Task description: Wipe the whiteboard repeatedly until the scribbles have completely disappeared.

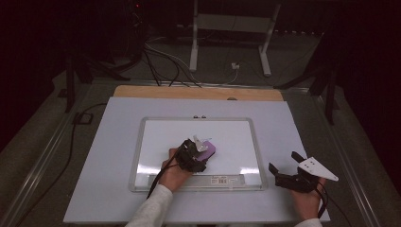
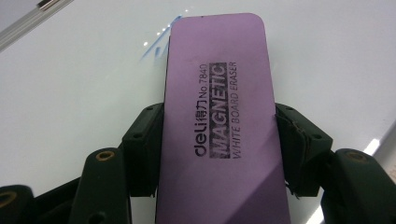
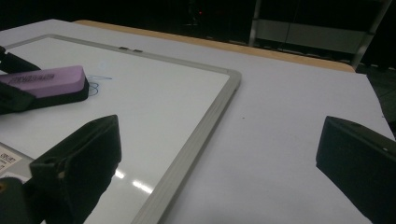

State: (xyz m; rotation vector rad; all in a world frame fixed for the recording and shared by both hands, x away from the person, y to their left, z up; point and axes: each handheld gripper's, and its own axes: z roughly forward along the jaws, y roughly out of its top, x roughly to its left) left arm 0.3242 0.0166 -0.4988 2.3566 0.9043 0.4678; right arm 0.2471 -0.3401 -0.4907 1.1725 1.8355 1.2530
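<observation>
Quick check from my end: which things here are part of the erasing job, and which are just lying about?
In the job:
- purple rectangular magnetic eraser, clamped in the left gripper
- white, grey-framed whiteboard
- blue marker scribbles beside the eraser

Lying about:
- right gripper, open, off the whiteboard
- white metal stand
- floor cables

the eraser (image 2: 219, 121) is purple on top with black printed lettering and a black underside, and the fingers (image 2: 142, 149) at its sides are black. the whiteboard (image 1: 236, 137) is glossy white in a pale grey frame, with faint blue marks (image 3: 95, 84) by the eraser. the desk (image 1: 108, 156) is white with a tan wooden far edge.
</observation>
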